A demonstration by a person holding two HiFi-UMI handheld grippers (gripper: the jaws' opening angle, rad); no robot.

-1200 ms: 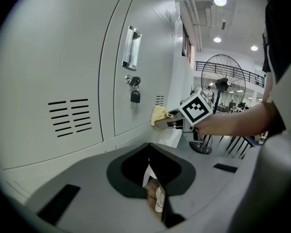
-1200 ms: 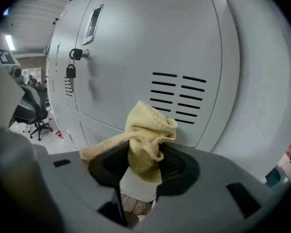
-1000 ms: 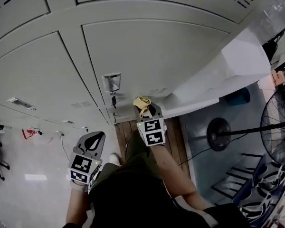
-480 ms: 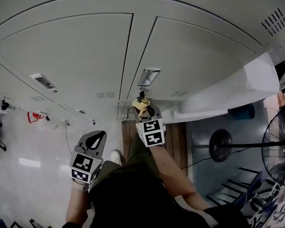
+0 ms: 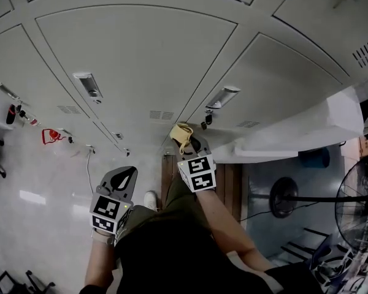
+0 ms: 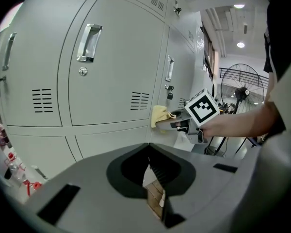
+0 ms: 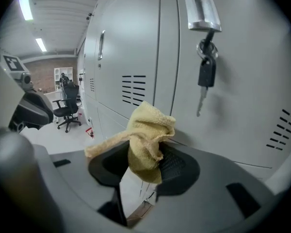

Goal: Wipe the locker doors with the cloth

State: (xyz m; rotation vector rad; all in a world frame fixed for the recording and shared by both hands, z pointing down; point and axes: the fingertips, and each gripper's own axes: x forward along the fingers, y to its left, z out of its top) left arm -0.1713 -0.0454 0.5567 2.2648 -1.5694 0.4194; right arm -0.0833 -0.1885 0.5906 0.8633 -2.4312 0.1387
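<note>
The crumpled yellow terry cloth [image 7: 146, 139] is pinched between the jaws of the right tool [image 7: 138, 183]. The jaws are closed onto its lower part, and a bunched wad stands above them with one loose corner trailing to the left. The right tool holds the cloth up in front of the grey metal locker doors [image 7: 233, 67], close to the face of one door. Whether the fabric touches the metal cannot be told.

Just above the cloth, a key with a black head [image 7: 206, 74] hangs from the lock under a shiny recessed metal handle [image 7: 202, 9]. A block of horizontal vent slots [image 7: 133, 96] sits on the neighbouring door to the left.

In the head view the right tool [image 5: 187, 141] reaches forward at the foot of the lockers. The left tool [image 5: 124, 175] is lower and further back, well apart from the doors. Its jaws are drawn together to a thin slit with nothing between them [image 6: 153, 178].

Outward to the right stands a black pedestal fan [image 5: 356, 195], and a strip of wooden flooring [image 5: 233, 185] runs below the lockers. A black office chair [image 7: 68, 108] stands far down the room.
</note>
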